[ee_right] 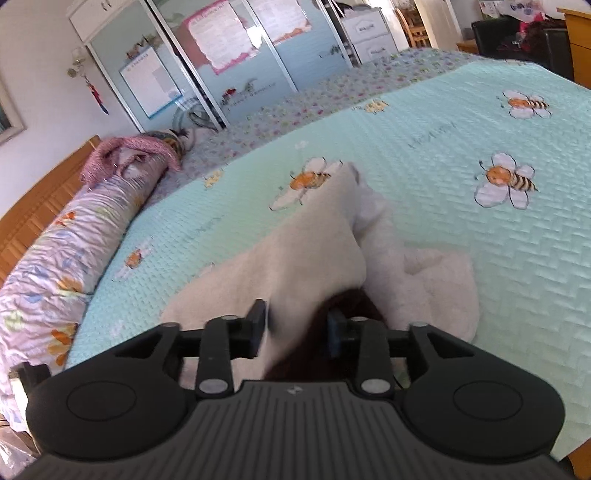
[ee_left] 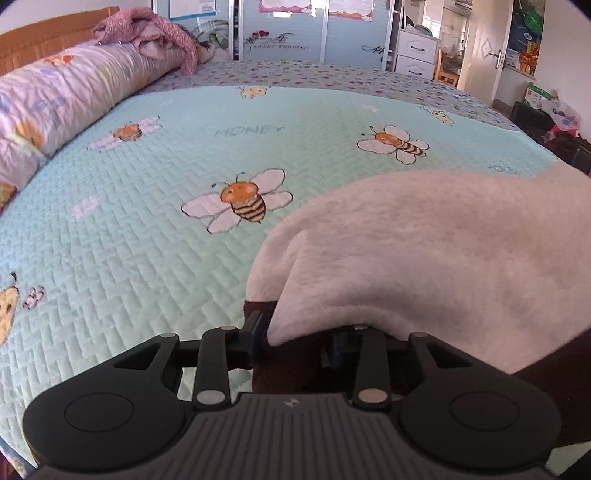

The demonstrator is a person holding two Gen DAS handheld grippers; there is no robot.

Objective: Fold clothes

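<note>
A white fleece garment [ee_left: 443, 251] with a dark brown inner side lies on the bee-print bedspread [ee_left: 155, 229]. In the left wrist view a fold of it rests across my left gripper [ee_left: 297, 338]. The jaws stand apart, the dark side fills the gap, and white cloth covers the right fingertip. In the right wrist view the garment [ee_right: 317, 251] is bunched and blurred, rising in a ridge from my right gripper [ee_right: 295, 328]. Those jaws also stand apart, and the cloth hangs loosely between them, brown side toward the right finger [ee_right: 334, 332].
A rolled floral quilt [ee_left: 62, 99] with a pink knit blanket [ee_left: 147, 26] on it lies along the wooden headboard [ee_right: 40, 192]. Sliding wardrobe doors [ee_left: 288, 29] stand beyond the bed. Dark furniture and clutter [ee_left: 554, 122] sit past the right edge of the bed.
</note>
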